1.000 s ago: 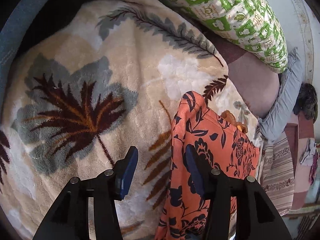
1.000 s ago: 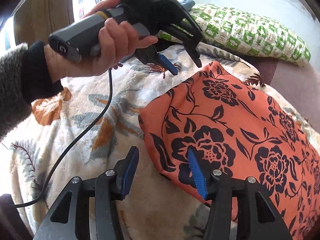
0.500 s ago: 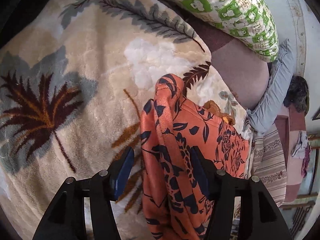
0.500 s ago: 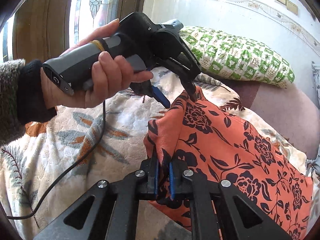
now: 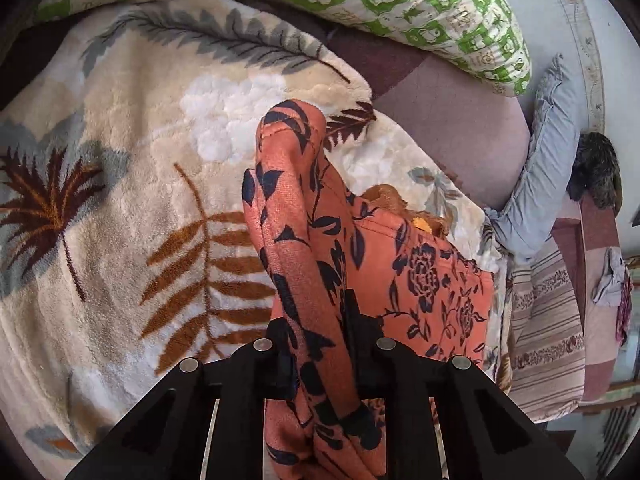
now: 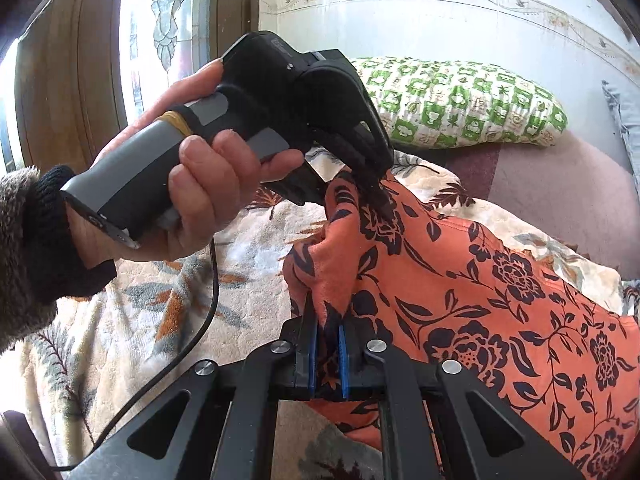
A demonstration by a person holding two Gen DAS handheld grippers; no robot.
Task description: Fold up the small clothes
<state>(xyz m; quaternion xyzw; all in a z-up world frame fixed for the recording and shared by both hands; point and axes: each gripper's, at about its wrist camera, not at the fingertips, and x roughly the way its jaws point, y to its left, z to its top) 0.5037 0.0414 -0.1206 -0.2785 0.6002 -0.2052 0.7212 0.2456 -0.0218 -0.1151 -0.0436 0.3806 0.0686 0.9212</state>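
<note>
An orange garment (image 5: 420, 280) with a dark flower print lies on a leaf-patterned fleece blanket (image 5: 140, 160). My left gripper (image 5: 320, 344) is closing its jaws on a raised fold of the garment's edge, and the pads press on the cloth. In the right wrist view the garment (image 6: 500, 280) spreads to the right. My right gripper (image 6: 328, 344) is shut on its near corner, blue pads pinching the fabric. A hand (image 6: 208, 200) holds the left gripper (image 6: 372, 196), which grips the far corner, so the edge between both grippers hangs lifted off the blanket.
A green-and-white pillow (image 5: 400, 8) lies at the head of the bed, also the pillow (image 6: 460, 104) by the wall. Grey cloth (image 5: 540, 180) and striped bedding (image 5: 548, 320) sit at the bed's right side. A black cable (image 6: 192, 340) trails from the left gripper.
The left gripper moved over the garment's edge and its jaws closed on it. The right gripper shut on the near corner. Both corners have risen off the blanket.
</note>
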